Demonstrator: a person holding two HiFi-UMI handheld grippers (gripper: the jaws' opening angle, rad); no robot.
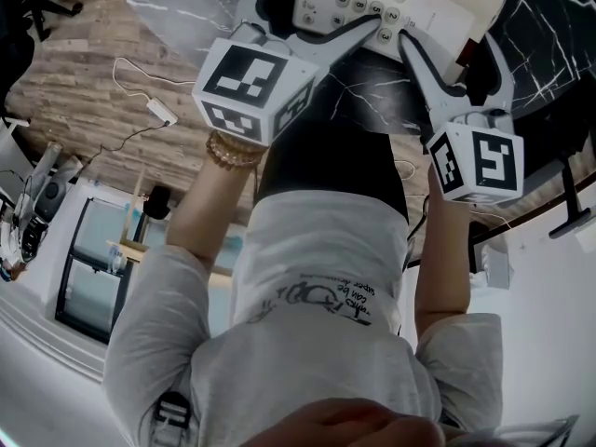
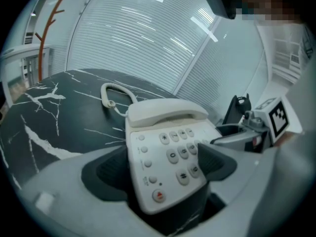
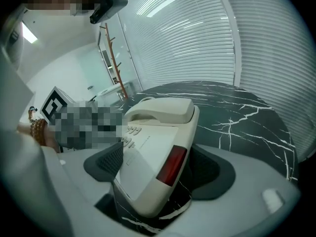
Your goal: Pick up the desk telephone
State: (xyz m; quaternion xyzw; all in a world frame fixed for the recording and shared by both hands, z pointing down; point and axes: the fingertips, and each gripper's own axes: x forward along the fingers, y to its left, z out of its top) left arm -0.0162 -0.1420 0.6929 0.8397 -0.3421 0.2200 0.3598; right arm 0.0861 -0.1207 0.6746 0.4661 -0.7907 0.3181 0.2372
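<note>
The cream desk telephone [image 1: 391, 3] rests on the black marble table [image 2: 59, 117], its handset [image 2: 165, 111] in the cradle and its curly cord [image 2: 111, 95] trailing behind. My left gripper [image 2: 163, 167] stands open around the phone's near keypad corner, with its pads beside the phone's edges. My right gripper [image 3: 158, 169] is also open, straddling the other near corner with the red panel [image 3: 172, 164]; a dark gap shows on that side. In the head view the left gripper [image 1: 312, 17] and right gripper [image 1: 452, 49] flank the phone from the near side.
The round table's edge [image 3: 276, 132] curves close behind the phone. Glass walls with blinds [image 2: 148, 38] and a coat stand [image 3: 112, 58] lie beyond. On the wood floor below lies a white cable with an adapter [image 1: 160, 110]. My own body fills the lower head view.
</note>
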